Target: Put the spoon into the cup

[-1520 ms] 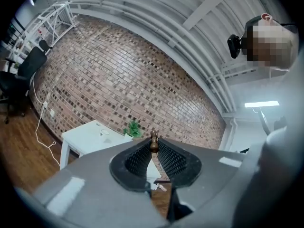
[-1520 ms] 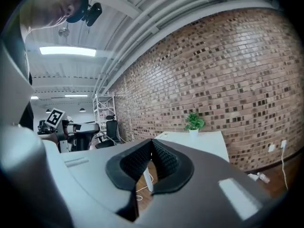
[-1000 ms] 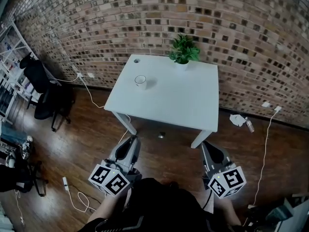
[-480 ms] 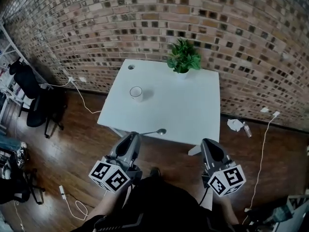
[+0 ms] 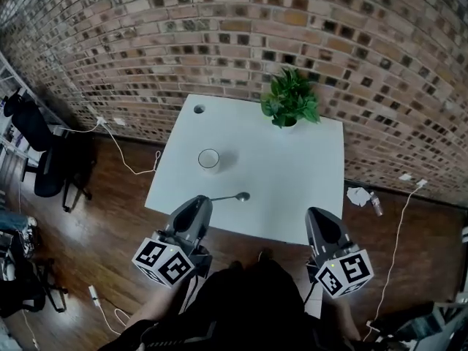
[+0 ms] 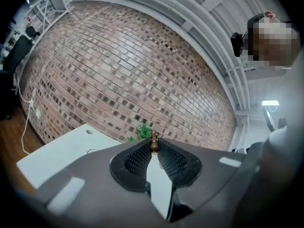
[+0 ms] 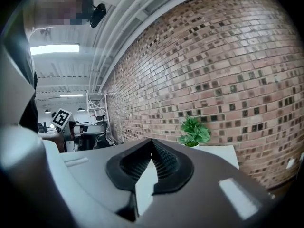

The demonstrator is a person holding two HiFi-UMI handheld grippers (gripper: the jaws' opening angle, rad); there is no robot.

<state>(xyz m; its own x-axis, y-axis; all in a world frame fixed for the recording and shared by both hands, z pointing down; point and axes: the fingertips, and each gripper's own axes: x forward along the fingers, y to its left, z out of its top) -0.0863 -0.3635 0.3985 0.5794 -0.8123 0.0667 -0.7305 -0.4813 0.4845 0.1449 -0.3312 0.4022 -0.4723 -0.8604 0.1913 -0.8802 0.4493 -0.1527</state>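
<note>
The spoon [image 5: 232, 197] is held by the tip of its handle in the left gripper [image 5: 206, 199], whose jaws are clamped on it; in the left gripper view the handle's brown knobbed end [image 6: 154, 144] sits pinched between the ribbed pads. The spoon's bowl sticks out to the right over the near part of the white table [image 5: 292, 167], short of the cup [image 5: 209, 159], and whether it touches the tabletop cannot be told. The cup stands upright and well apart from it, toward the table's left side. The right gripper [image 5: 315, 213] hangs near the table's near edge with its jaws together and nothing between them. A potted plant [image 5: 290, 101] stands at the table's far edge against the brick wall [image 5: 219, 42], and a round hole [image 5: 198, 110] marks the far left corner. The floor [image 5: 110, 225] is dark wood, with white cables [image 5: 135, 168], a black chair [image 5: 51, 159] at the left and crumpled paper [image 5: 358, 195] at the right. The only print is the black-and-white square markers [image 5: 166, 262] on the gripper cubes; no words can be read. A second ago both grippers hung over bare floor with the table farther off; now the table lies just ahead and the spoon reaches over it.
</note>
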